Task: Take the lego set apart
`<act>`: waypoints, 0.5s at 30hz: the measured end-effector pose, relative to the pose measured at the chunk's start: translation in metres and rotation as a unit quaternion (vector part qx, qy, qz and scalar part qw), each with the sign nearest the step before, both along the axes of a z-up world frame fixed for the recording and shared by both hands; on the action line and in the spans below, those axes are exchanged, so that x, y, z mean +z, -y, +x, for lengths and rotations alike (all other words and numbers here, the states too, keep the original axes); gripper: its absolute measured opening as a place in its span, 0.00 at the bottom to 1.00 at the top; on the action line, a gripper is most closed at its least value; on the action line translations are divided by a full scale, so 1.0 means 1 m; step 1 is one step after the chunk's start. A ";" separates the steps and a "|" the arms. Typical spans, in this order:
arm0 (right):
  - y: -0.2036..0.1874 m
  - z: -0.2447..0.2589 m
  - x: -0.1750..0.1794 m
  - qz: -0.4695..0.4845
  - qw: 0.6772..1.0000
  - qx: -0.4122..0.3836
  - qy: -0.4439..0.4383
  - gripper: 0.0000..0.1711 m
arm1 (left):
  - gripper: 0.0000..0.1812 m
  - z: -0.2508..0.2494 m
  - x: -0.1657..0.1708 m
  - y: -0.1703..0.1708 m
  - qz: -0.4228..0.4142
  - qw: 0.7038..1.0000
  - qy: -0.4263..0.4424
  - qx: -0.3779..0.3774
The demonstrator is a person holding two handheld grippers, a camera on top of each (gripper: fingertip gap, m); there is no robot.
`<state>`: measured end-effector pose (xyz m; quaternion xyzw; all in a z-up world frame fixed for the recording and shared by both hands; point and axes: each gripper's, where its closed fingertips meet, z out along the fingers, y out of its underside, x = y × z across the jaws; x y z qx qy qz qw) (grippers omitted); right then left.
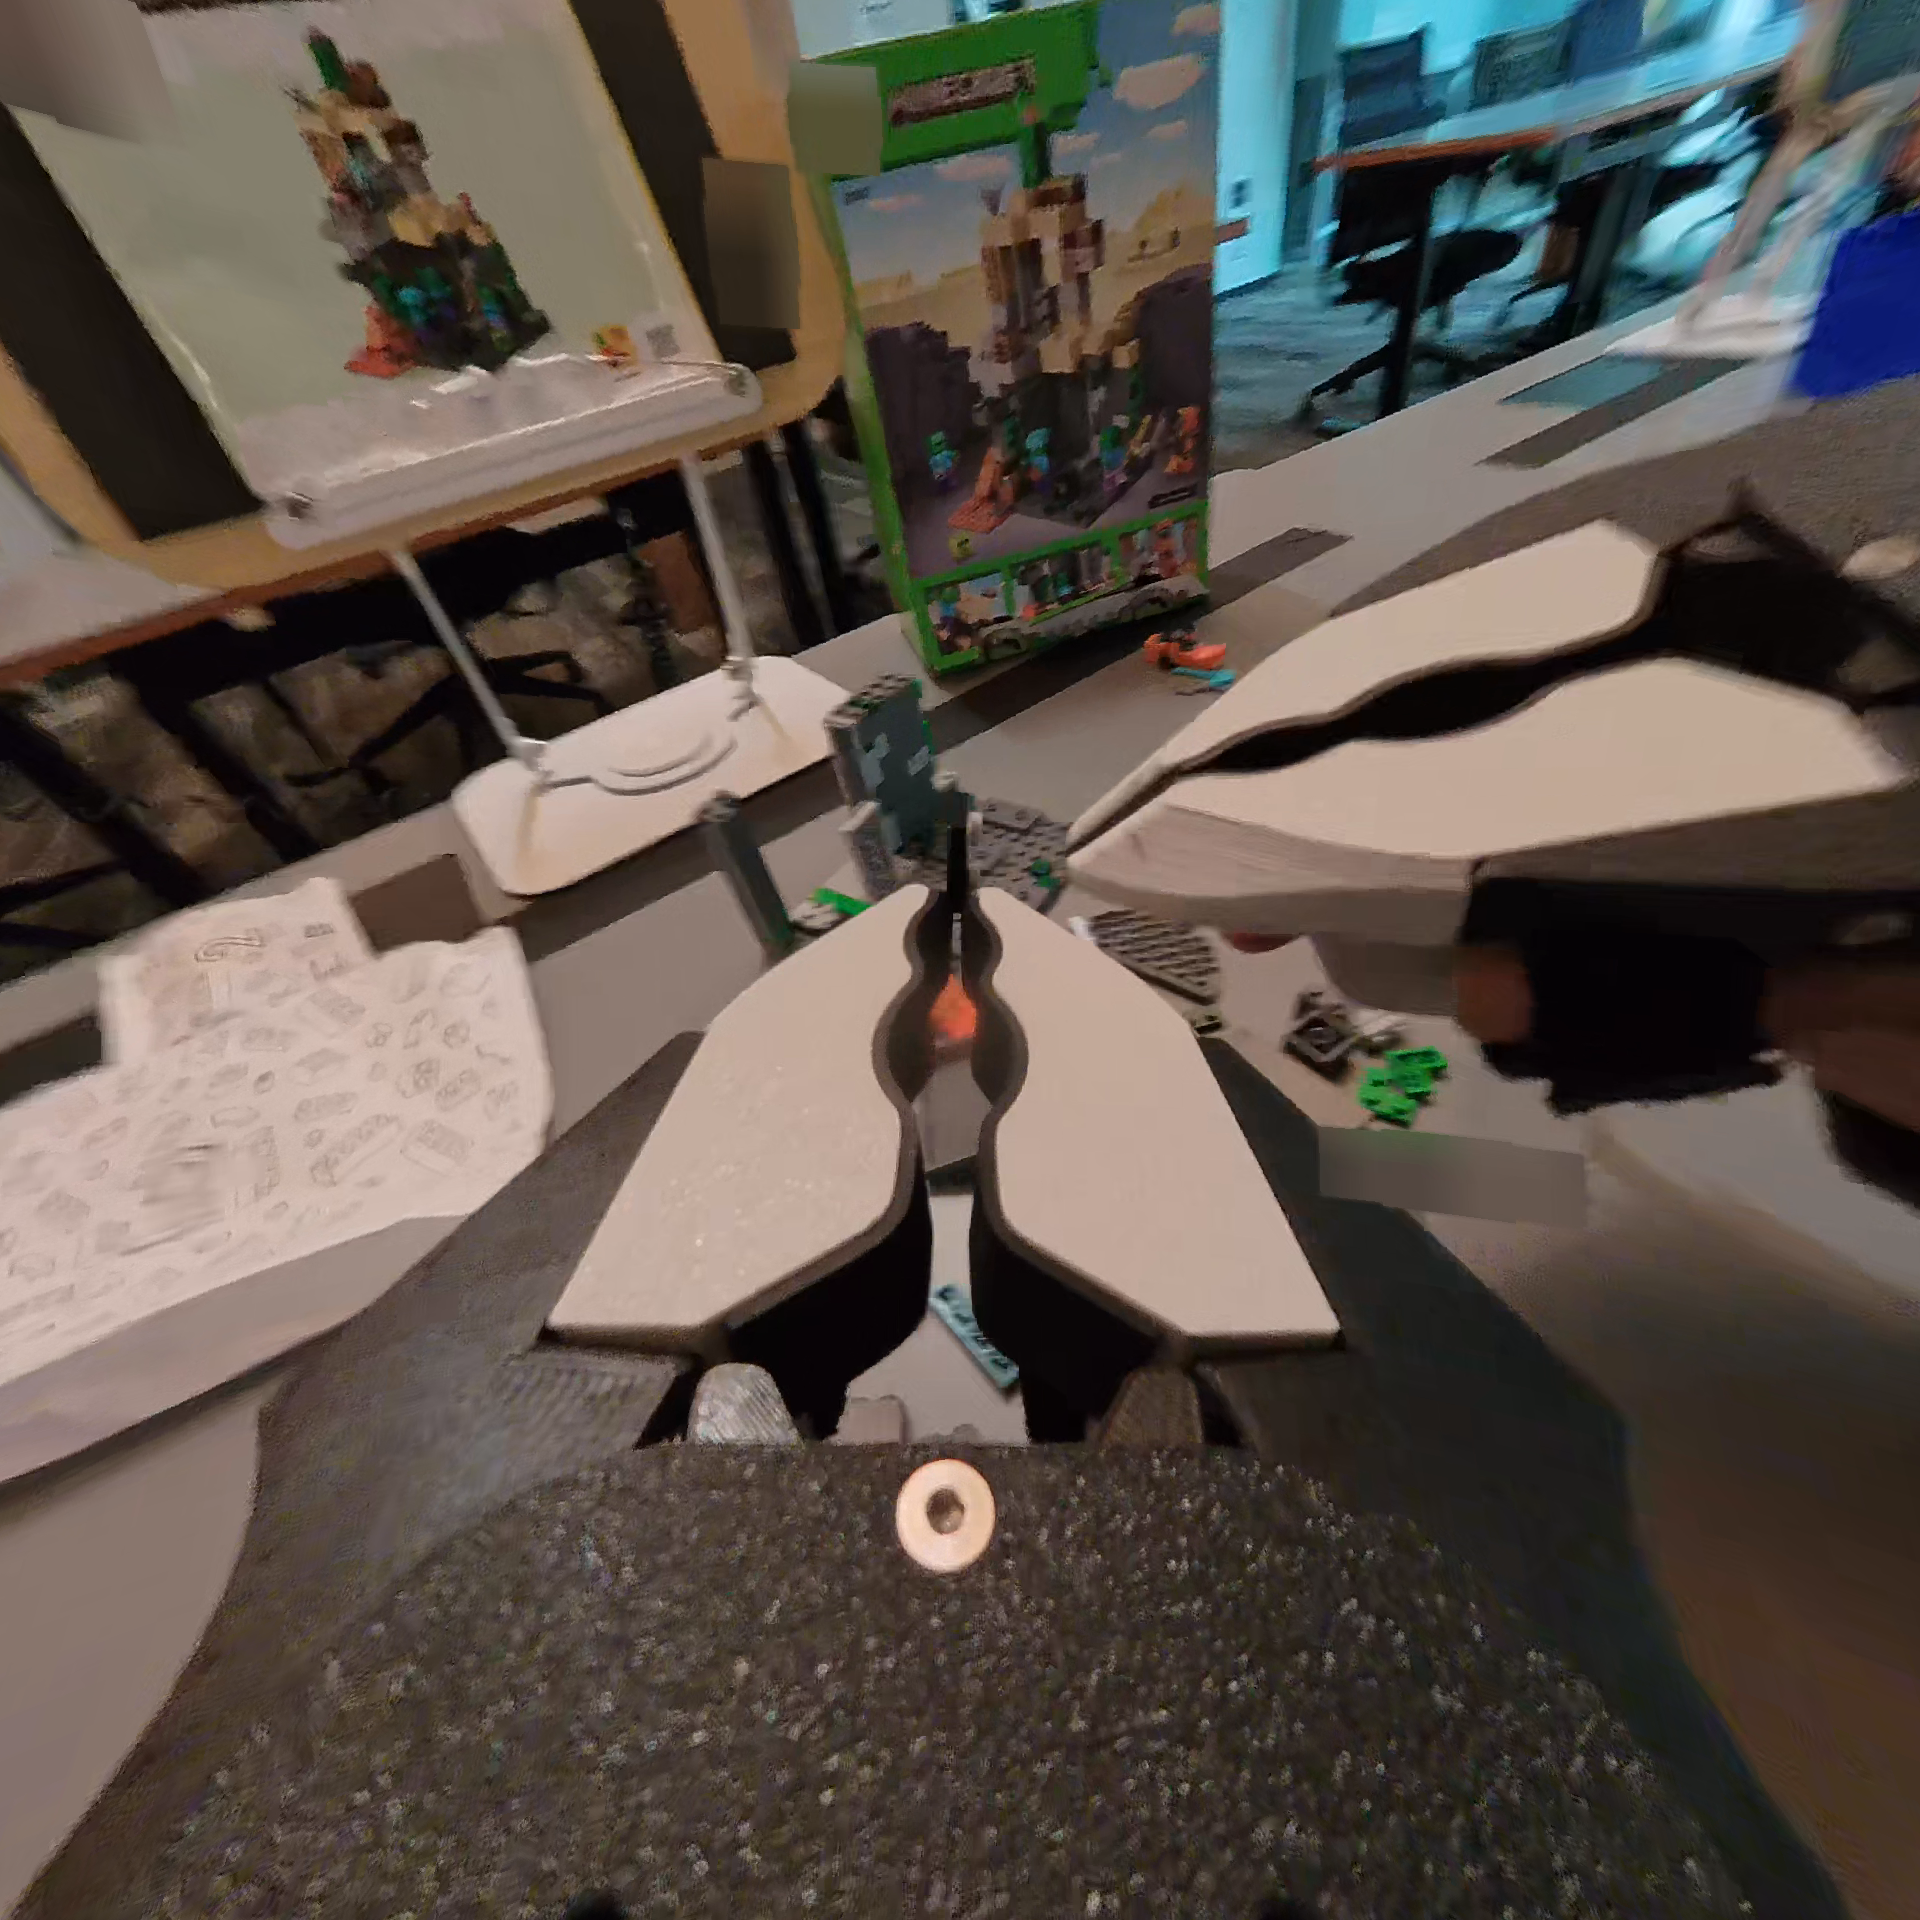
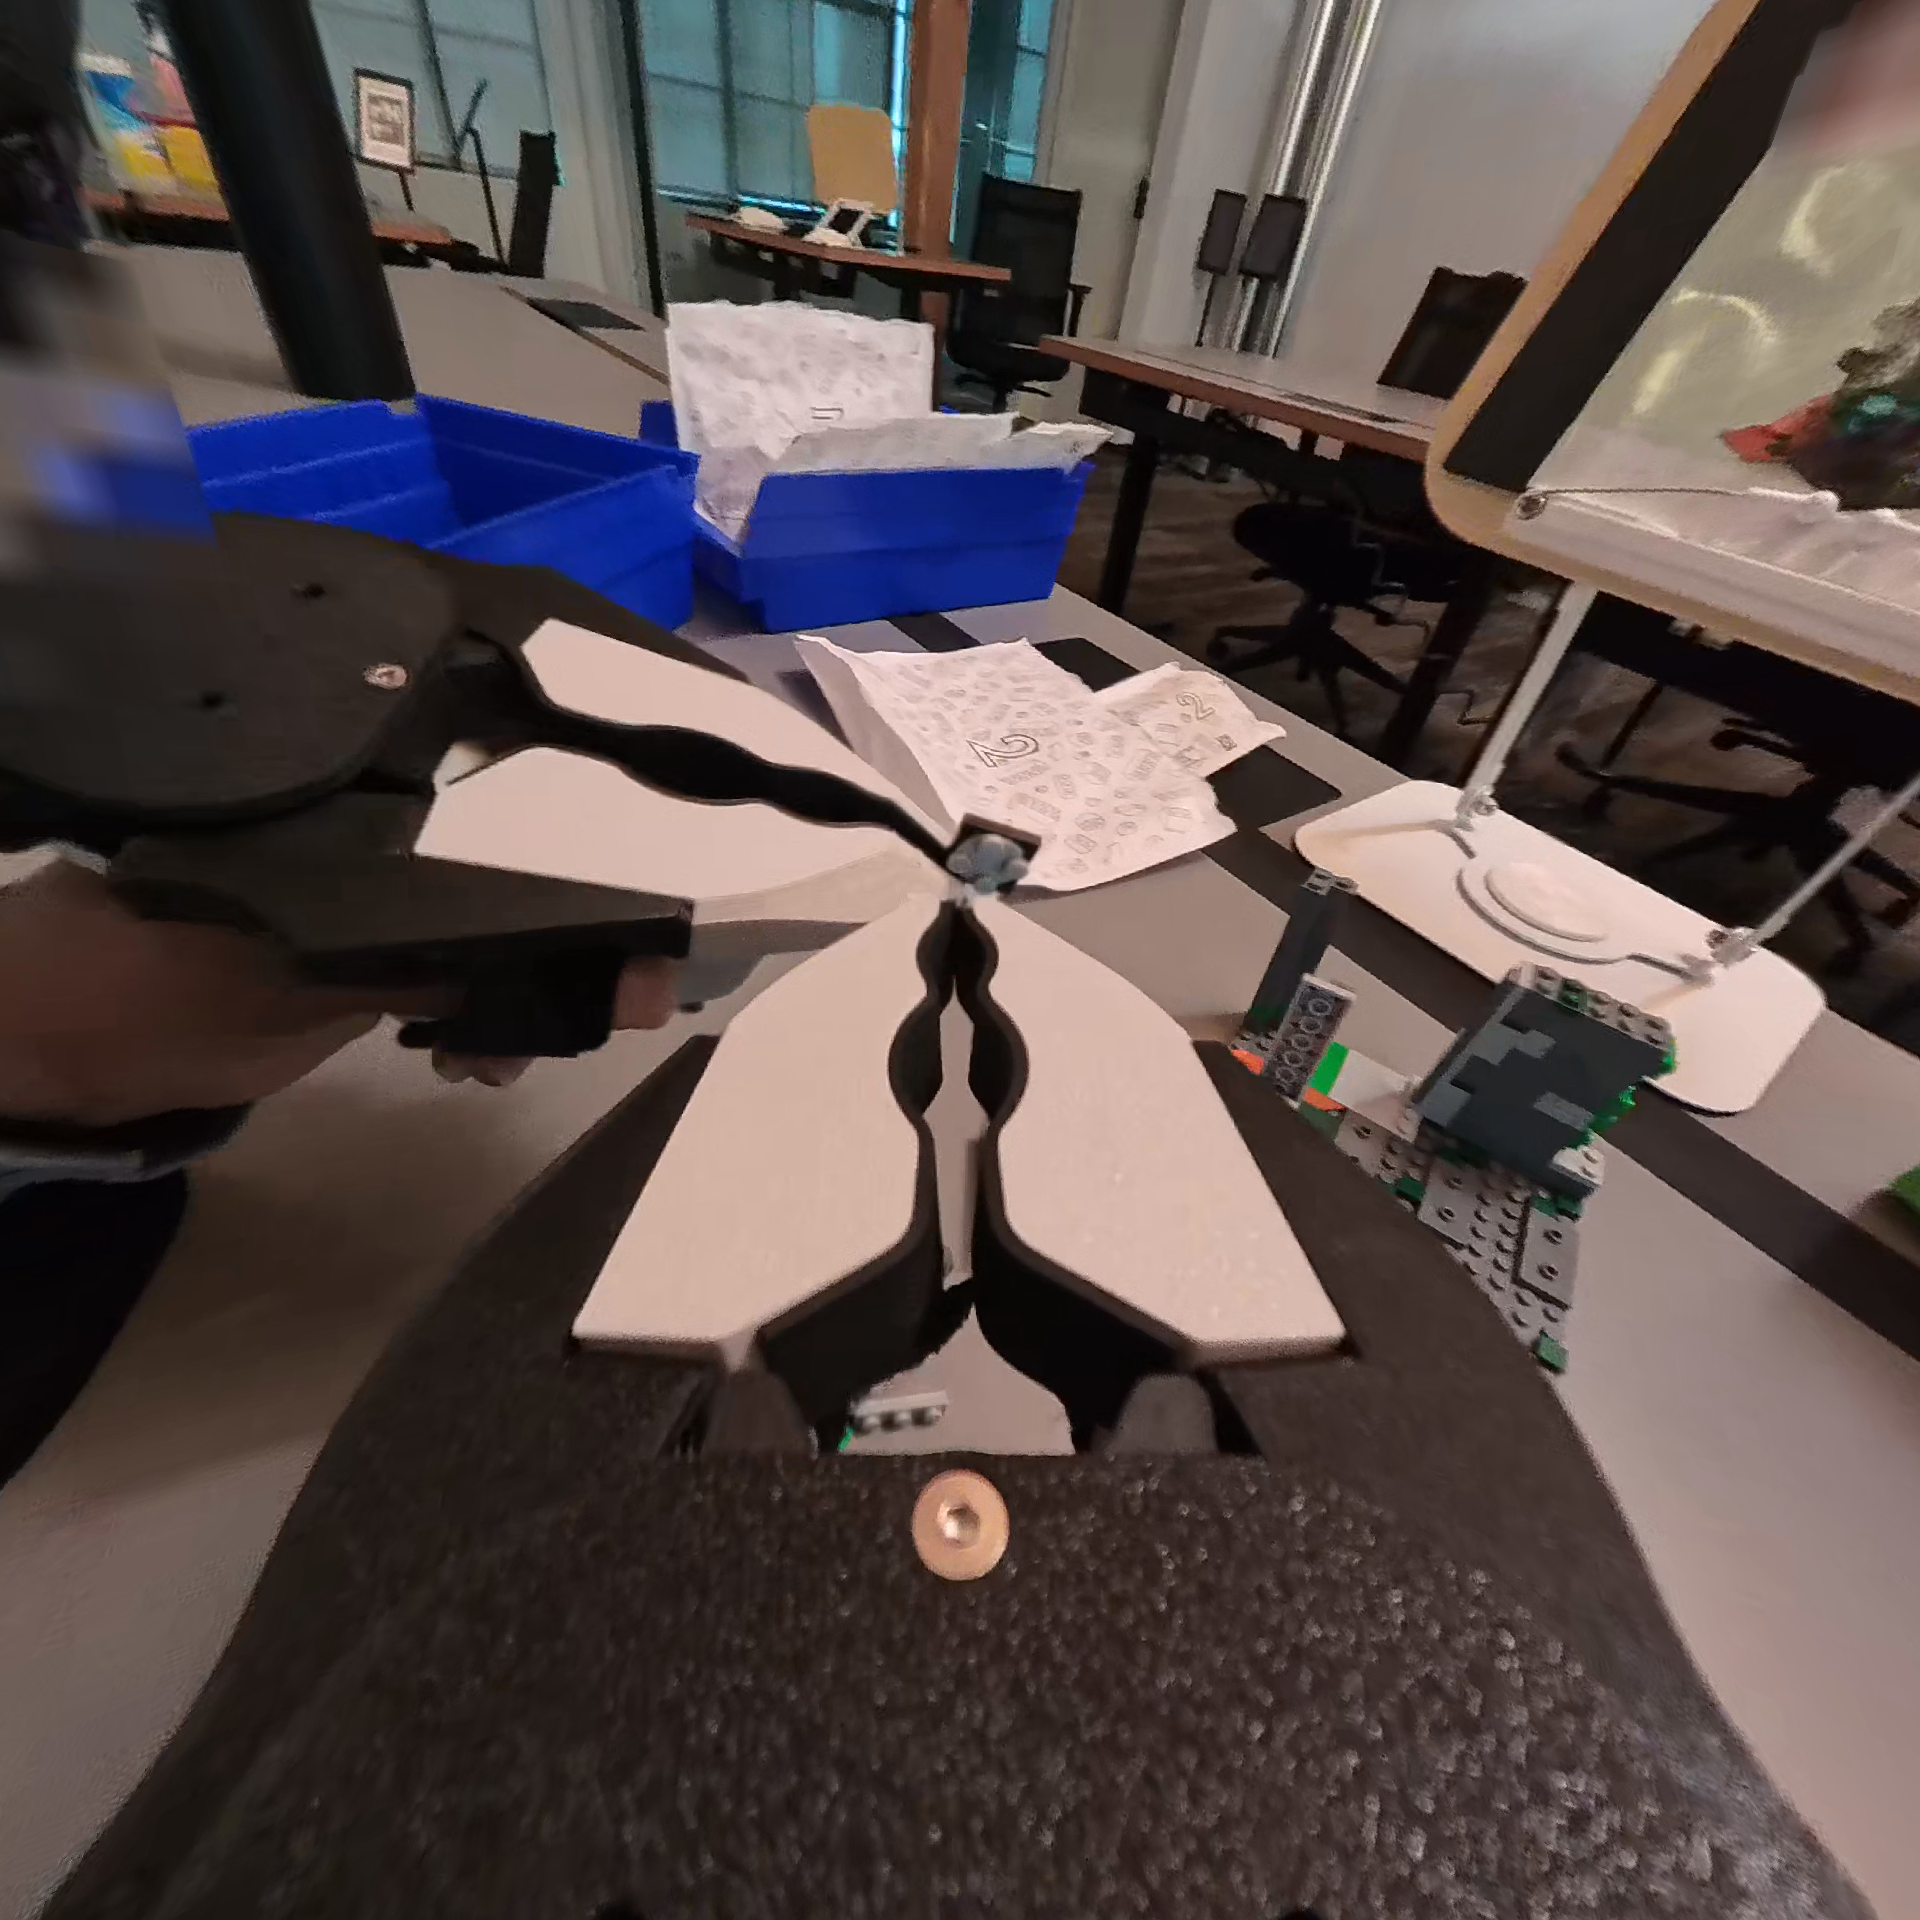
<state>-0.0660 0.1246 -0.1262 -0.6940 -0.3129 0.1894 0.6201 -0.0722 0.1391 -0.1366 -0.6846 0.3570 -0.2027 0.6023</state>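
Note:
My left gripper (image 1: 951, 906) is shut on a small thin black plate (image 1: 954, 857), seen edge-on at its tips. In the right wrist view the left gripper (image 2: 940, 844) comes in from the left, and the black plate (image 2: 1013, 826) carries a grey-blue round piece (image 2: 987, 857). My right gripper (image 2: 961, 912) is shut, its tips just below that piece; I see nothing held in it. It also shows in the left wrist view (image 1: 1075, 836), shut. The lego model (image 2: 1538, 1081), a dark teal wall on a grey baseplate (image 2: 1496, 1236), stands to the right; it also shows in the left wrist view (image 1: 894, 769).
A dark pillar (image 2: 1304, 935) stands by the model. Green pieces (image 1: 1403, 1081), a dark wedge plate (image 1: 1164, 945) and orange pieces (image 1: 1184, 655) lie loose. The set's box (image 1: 1039, 364), an instruction stand (image 1: 644, 790), paper bags (image 2: 1039, 758) and blue bins (image 2: 883, 540) surround them. My two grippers' fingertips are within a few centimetres of each other. From either gripper's tips it is about 25 centimeters to the lego model (image 2: 1538, 1081).

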 end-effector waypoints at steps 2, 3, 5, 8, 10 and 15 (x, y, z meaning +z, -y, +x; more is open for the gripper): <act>-0.002 -0.001 -0.002 0.006 1.000 -0.006 0.008 0.00 | 0.02 0.003 0.002 0.006 -0.018 0.999 0.021 -0.022; -0.003 0.000 -0.002 0.001 1.000 -0.005 0.000 0.00 | 0.02 0.004 0.004 0.007 -0.006 1.000 0.015 -0.022; -0.006 0.005 -0.002 -0.012 1.000 -0.002 -0.026 0.00 | 0.02 0.006 0.006 0.009 -0.004 0.999 0.015 -0.030; -0.005 0.008 0.006 -0.009 0.998 0.009 -0.060 0.01 | 0.02 0.007 0.005 0.010 0.000 0.999 0.018 -0.044; -0.004 0.006 0.005 -0.026 0.997 0.026 -0.073 0.04 | 0.02 0.008 0.008 0.013 0.008 0.998 0.025 -0.053; 0.002 0.005 0.010 -0.031 0.993 0.064 -0.096 0.05 | 0.02 0.011 0.013 0.019 0.026 0.997 0.029 -0.073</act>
